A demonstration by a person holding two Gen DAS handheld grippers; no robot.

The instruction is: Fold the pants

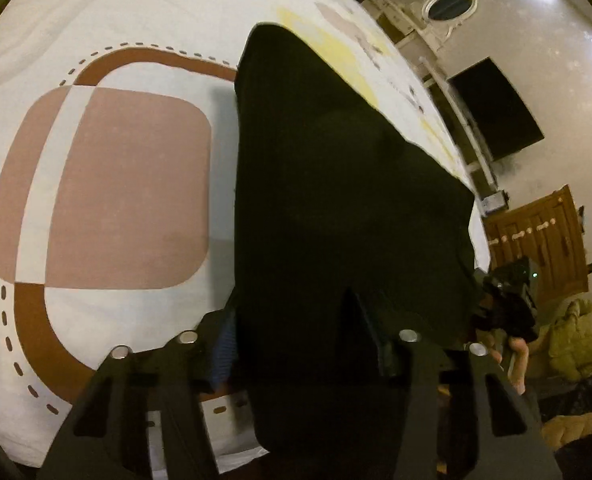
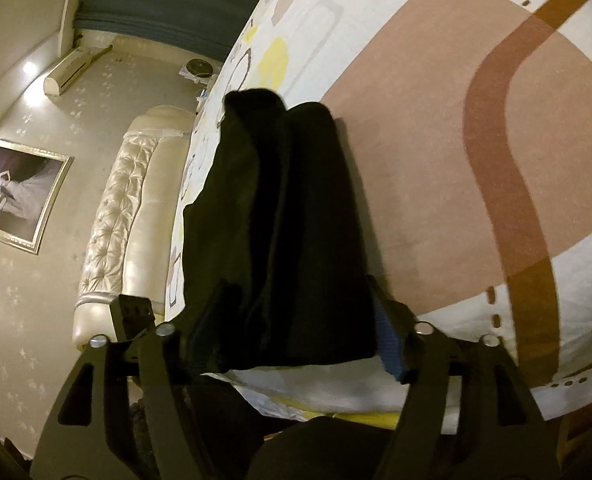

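Observation:
Black pants (image 1: pixel 335 200) lie on a white bedspread (image 1: pixel 136 32) with pink and brown shapes. In the left wrist view they stretch away from my left gripper (image 1: pixel 299 332), whose jaws stand wide apart on either side of the near edge; the cloth hides the fingertips. In the right wrist view the pants (image 2: pixel 280 220) look bunched in long folds. My right gripper (image 2: pixel 296 320) is also wide open, its blue-padded fingers (image 2: pixel 389 344) on both sides of the near end of the pants. I cannot tell whether either gripper pinches cloth.
The bed edge runs close to the pants on the right of the left wrist view. A padded cream headboard (image 2: pixel 116 208), a framed picture (image 2: pixel 16 196) and an air conditioner (image 2: pixel 72 70) are on the wall. A wooden door (image 1: pixel 539 240) and a dark screen (image 1: pixel 495 108) stand beyond the bed.

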